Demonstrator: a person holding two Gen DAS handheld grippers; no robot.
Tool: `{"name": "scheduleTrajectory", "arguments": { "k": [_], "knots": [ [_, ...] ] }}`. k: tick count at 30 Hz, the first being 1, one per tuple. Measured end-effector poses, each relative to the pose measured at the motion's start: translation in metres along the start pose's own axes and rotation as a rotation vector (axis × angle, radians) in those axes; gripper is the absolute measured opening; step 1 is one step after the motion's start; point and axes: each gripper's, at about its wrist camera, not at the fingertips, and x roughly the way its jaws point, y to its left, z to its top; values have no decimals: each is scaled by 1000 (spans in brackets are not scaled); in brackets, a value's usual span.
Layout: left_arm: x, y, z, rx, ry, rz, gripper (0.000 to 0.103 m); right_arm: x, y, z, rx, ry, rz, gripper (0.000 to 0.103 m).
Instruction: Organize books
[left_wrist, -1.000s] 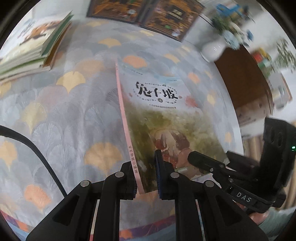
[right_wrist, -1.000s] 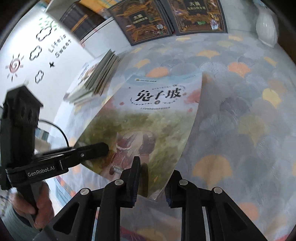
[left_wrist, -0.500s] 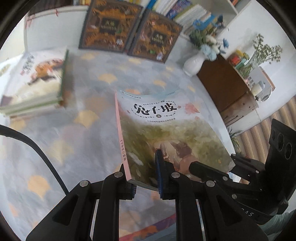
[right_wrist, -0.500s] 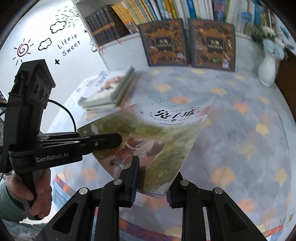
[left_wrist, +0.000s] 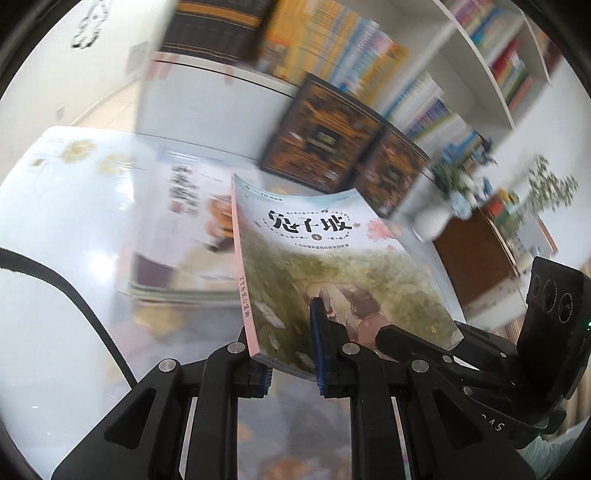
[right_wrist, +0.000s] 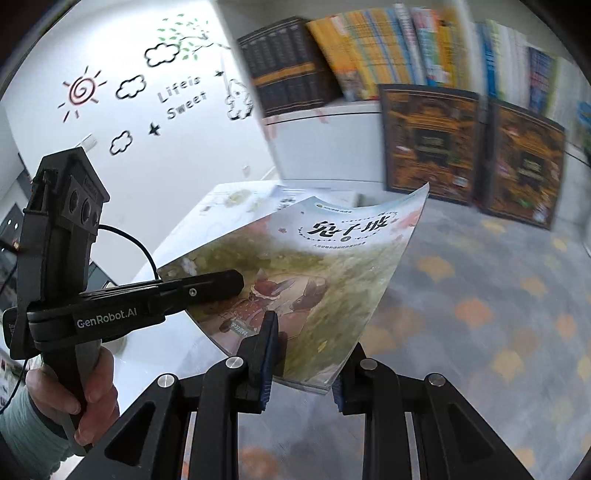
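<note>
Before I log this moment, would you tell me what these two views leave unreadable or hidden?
- Stack of books, left wrist view: motion blur smears the top cover's title; the held picture book hides its right side.
- Shelf books, right wrist view: spines blurred.
- Two dark framed books: titles blurred.
- Picture book's underside: hidden in both views.

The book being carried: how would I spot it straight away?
Look above the patterned tablecloth, before the bookshelf. Both claws, left and right, pinch one thin paperback. Unlike the dark books leaning behind, it has a pale cover with rabbits on grass.
</note>
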Motion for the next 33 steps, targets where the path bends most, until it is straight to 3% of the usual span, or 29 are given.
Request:
{"name": "scheduleTrajectory", "arguments": {
  "k": [6,10,20,33],
  "knots": [
    [6,51,10,-82,-9,20,14,53,12,25,-9,62,46,24],
    [19,71,17,-128,-7,-9,14,75,8,35,-14,85,40,24],
    [49,86,36,-146,-1,-28,14,114,-16,59,3,136,31,26],
    [60,107,41,-183,19,11,16,142,-32,66,105,180,74,26]
  ]
}}
